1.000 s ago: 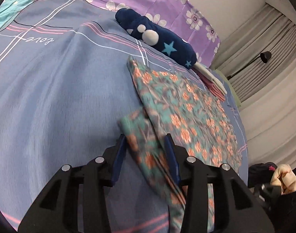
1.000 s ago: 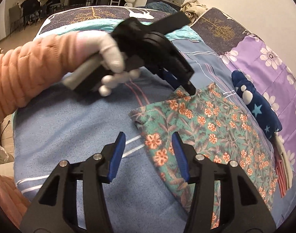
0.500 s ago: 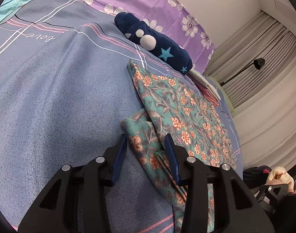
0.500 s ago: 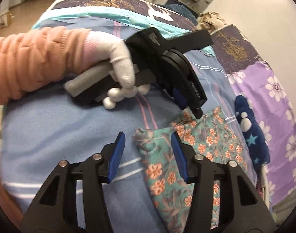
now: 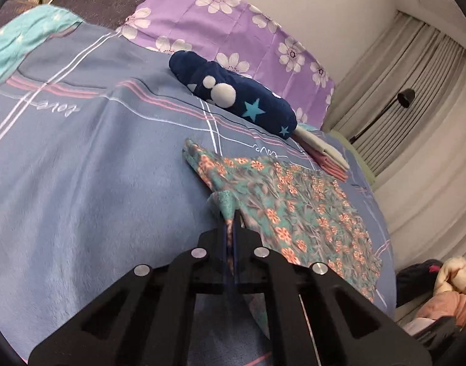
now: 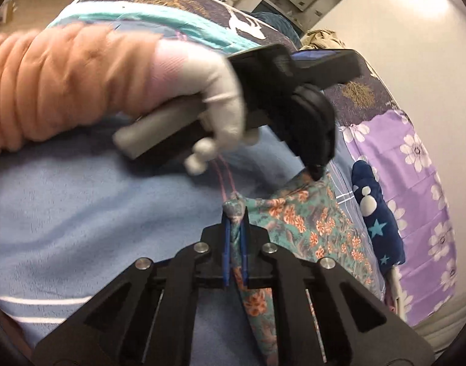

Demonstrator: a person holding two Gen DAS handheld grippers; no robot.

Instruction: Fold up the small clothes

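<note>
Both my tongs have just been closing and are now clenched on the floral garment, cloth visibly pinched between the jaws of each. My left gripper grips a peaked fold at the garment's near edge; in the right wrist view my right gripper grips another bunched corner, with the left gripper biting the same edge just beyond it. The garment lies flat on the blue bedspread, its long axis running away from both grippers toward the navy star cushion. I judge the fold must carry this pinched edge forward along that axis. Neither hand is clearly nearer.
</note>
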